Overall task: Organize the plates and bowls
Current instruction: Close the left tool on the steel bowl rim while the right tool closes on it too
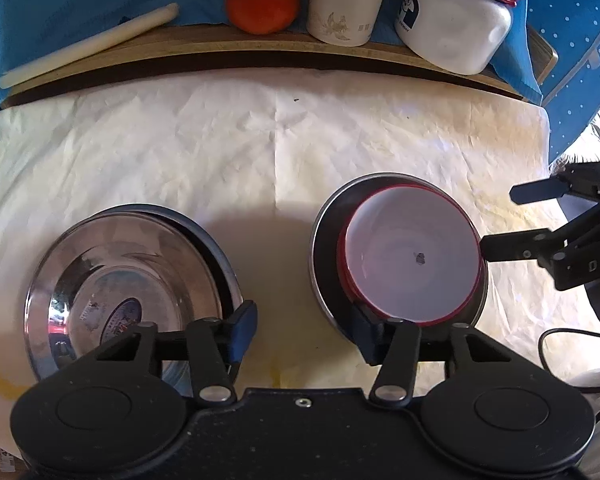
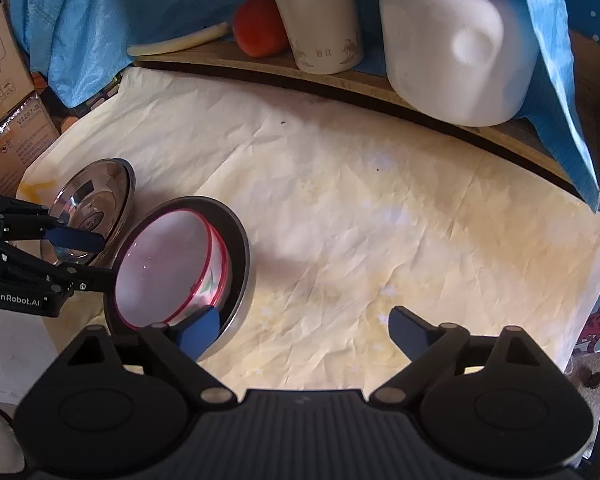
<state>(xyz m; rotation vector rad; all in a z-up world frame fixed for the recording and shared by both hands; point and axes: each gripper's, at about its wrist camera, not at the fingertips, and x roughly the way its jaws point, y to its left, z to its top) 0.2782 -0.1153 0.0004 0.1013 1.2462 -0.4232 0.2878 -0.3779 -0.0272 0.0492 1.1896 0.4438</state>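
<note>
Left wrist view: red-rimmed white bowls [image 1: 414, 256] already nested in a metal dish [image 1: 328, 240] at right, steel bowls [image 1: 120, 284] stacked at left, apparently sorted; left gripper [image 1: 304, 332] and right gripper [image 1: 496, 220] both parted, gripping nothing.

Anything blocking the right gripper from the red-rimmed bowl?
Nothing visible. The right gripper sits open beside the red-rimmed bowl, which is nested in a steel bowl; one of its fingers is already at the near rim. The left gripper is at the far side, not between.
</note>
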